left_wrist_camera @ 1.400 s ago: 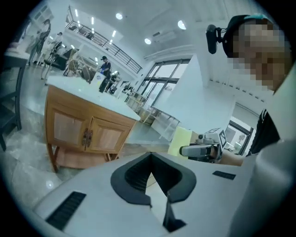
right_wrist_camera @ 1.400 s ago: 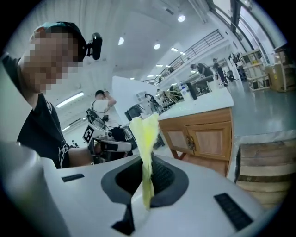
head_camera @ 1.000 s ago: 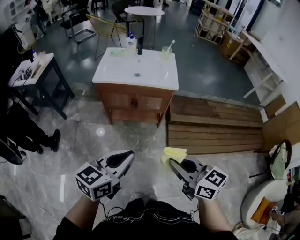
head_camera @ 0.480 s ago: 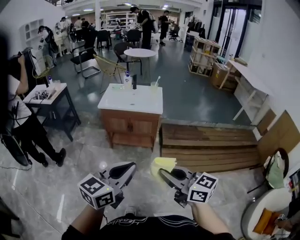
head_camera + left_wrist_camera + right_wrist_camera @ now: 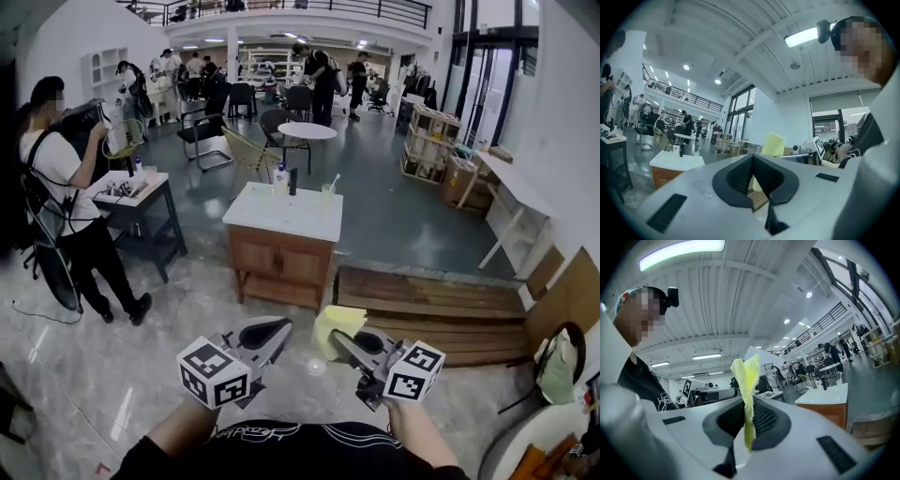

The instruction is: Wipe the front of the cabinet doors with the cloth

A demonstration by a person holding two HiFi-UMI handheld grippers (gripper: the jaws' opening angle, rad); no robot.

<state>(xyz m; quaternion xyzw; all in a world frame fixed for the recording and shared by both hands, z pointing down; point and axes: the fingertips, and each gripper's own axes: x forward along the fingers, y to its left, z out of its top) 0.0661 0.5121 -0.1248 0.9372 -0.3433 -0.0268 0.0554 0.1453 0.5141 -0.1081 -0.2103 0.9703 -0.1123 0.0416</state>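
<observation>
Beyond glossy floor (image 5: 187,309) stands cabinet (image 5: 281,264); cloth (image 5: 336,322) in right claw (image 5: 338,336) points toward it.

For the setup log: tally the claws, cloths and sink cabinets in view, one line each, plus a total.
Claws: 2, left claw and right claw
Cloth: 1
Cabinet: 1
Total: 4

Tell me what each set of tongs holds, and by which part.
Right tongs: the yellow cloth, pinched at a bunched fold near its lower end, the rest sticking up. Left tongs: shut, nothing between them.
</observation>
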